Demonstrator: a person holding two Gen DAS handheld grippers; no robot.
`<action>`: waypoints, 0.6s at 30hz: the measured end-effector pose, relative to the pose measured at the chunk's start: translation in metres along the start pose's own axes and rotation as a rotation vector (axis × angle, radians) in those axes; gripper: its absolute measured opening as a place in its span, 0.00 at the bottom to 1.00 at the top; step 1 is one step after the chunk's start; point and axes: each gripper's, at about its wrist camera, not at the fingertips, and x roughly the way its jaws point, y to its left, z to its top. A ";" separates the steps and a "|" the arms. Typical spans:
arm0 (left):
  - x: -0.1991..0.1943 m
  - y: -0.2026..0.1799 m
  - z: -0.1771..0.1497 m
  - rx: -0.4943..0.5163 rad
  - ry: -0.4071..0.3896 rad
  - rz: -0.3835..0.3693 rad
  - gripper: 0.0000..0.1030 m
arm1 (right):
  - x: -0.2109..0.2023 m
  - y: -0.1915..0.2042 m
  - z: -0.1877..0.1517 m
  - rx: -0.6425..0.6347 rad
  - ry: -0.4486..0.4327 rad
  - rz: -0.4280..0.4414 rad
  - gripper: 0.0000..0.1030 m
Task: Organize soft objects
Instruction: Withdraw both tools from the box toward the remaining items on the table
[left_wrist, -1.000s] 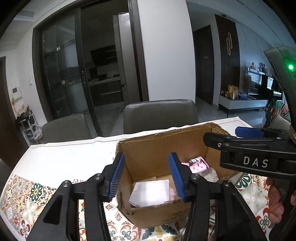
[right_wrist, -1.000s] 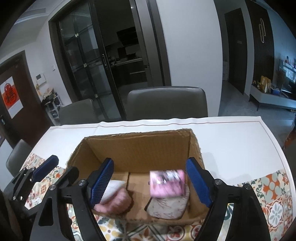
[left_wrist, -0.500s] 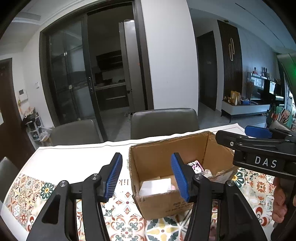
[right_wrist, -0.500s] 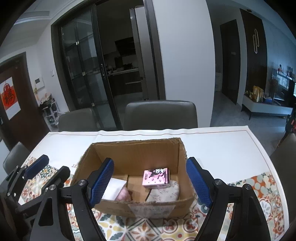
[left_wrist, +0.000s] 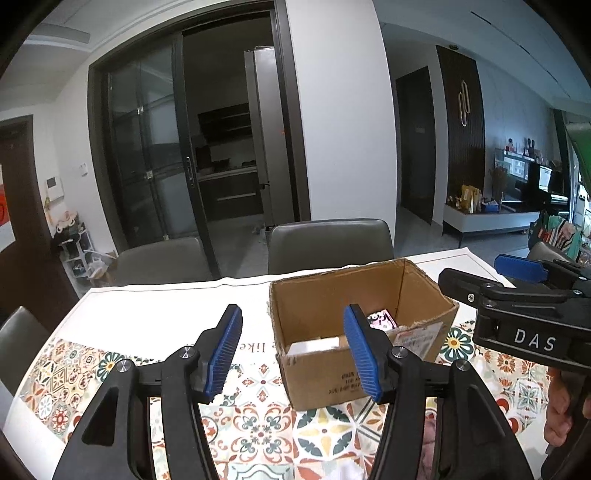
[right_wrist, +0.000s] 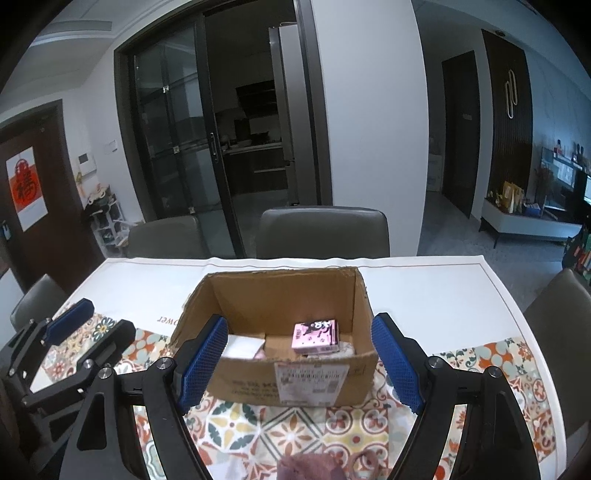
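An open cardboard box (right_wrist: 295, 384) stands on the table; it also shows in the left wrist view (left_wrist: 325, 380). Inside lie a pink tissue pack (right_wrist: 316, 335), a white pack (right_wrist: 242, 345) and a patterned soft item under the pink pack. My right gripper (right_wrist: 301, 363) is open and empty, held back from the box's near side. My left gripper (left_wrist: 291, 350) is open and empty, to the left of the box. A purplish soft object (right_wrist: 314, 469) lies on the table at the bottom edge of the right wrist view.
The table has a white cloth (right_wrist: 424, 291) and a patterned floral runner (left_wrist: 258, 417). Grey chairs (right_wrist: 321, 232) stand along the far side, another at the right (right_wrist: 557, 306). Glass doors and a wall lie behind.
Both grippers have drawn back and up from the box, which looks smaller now. The pink tissue pack, dropping a second ago, now rests inside the box.
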 end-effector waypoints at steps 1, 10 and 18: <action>-0.003 0.000 -0.002 0.001 0.002 0.001 0.55 | -0.003 0.001 -0.001 -0.004 0.000 -0.002 0.79; -0.020 -0.003 -0.024 -0.011 0.050 0.006 0.57 | -0.019 0.002 -0.026 -0.007 0.026 -0.002 0.79; -0.025 -0.005 -0.050 -0.030 0.118 0.009 0.57 | -0.020 0.000 -0.055 0.008 0.098 -0.008 0.79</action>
